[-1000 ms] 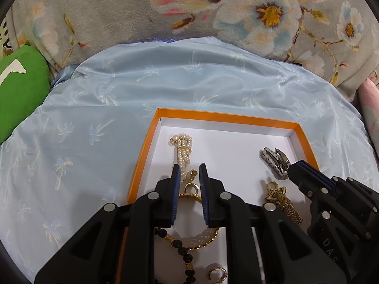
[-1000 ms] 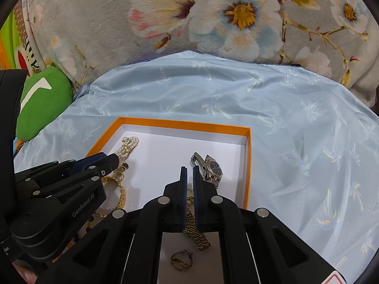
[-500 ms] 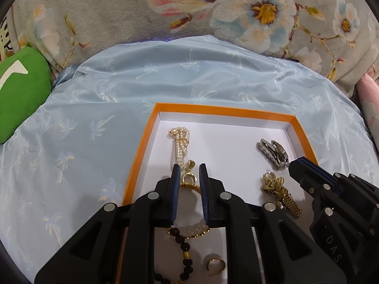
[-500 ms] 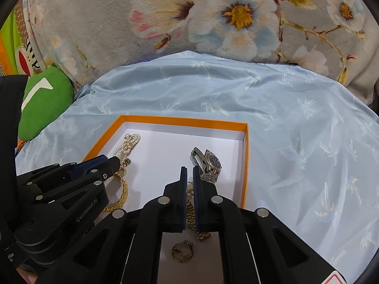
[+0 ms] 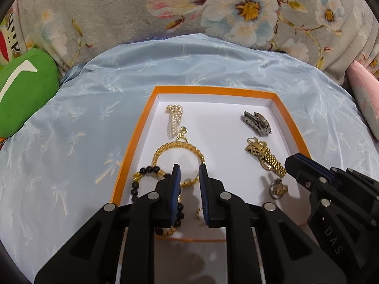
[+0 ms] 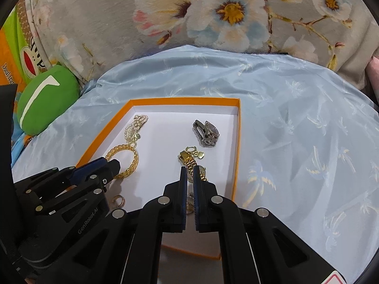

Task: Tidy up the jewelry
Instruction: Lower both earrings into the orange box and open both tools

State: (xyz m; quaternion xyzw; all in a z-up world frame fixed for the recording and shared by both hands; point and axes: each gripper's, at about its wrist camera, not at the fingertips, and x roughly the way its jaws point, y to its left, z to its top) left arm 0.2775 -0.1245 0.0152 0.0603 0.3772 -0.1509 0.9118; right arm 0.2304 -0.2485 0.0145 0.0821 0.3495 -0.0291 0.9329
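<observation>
Right gripper (image 6: 188, 168) hides part of gold watch (image 6: 189, 159)

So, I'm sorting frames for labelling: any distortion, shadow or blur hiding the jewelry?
Left wrist view: fisheye bows the orange box rim; left gripper shadows the floor near the small ring; jewelry sharp. Right wrist view: dark corner vignette; right gripper fingers cover part of the gold watch.

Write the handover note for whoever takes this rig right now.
Left gripper: slightly open, holding nothing, over the gold rope-chain bangle.
Right gripper: nearly closed, gripping nothing, over the gold link watch.
All visible jewelry lies in the orange-rimmed white box: pearl strand, steel watch, black bead bracelet, rings.
Done: everything boxed. Left: unclear; perhaps spacing pieces.
</observation>
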